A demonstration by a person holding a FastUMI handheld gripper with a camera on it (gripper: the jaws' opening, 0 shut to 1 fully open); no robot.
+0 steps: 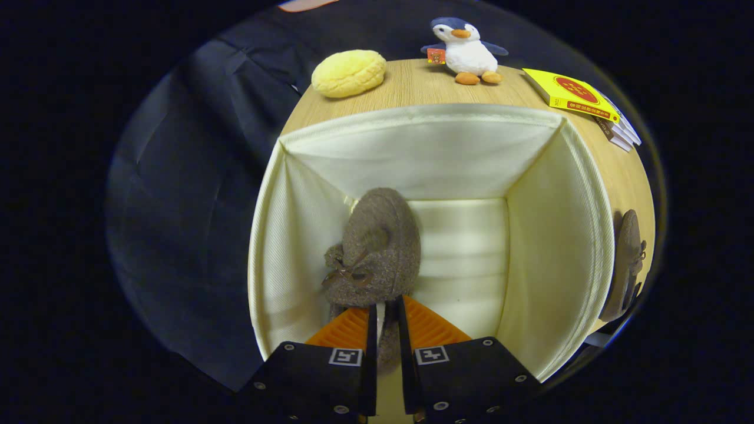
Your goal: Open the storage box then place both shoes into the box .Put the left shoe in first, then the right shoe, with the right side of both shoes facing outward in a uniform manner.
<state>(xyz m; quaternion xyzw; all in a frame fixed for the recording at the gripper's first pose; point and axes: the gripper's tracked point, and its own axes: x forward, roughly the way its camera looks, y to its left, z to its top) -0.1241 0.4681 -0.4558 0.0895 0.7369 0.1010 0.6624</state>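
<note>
Gripper (pixel 386 309) fingers clamped on rear edge of fuzzy brown shoe (pixel 377 247), held inside open cream fabric storage box (pixel 559 235), toward its left wall. Box floor right of shoe bare. Second shoe (pixel 627 265) on wood-grain table (pixel 424 85), just outside right wall. Beyond box: yellow bun-shaped cushion (pixel 349 72), plush penguin (pixel 465 50), stacked books (pixel 583 100). Dark cloth wall behind.

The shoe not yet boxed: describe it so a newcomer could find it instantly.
Start at the cream fabric storage box on the wooden table. Outside its right wall lies a brown fuzzy shoe; its twin is inside, held by the tongs.
</note>
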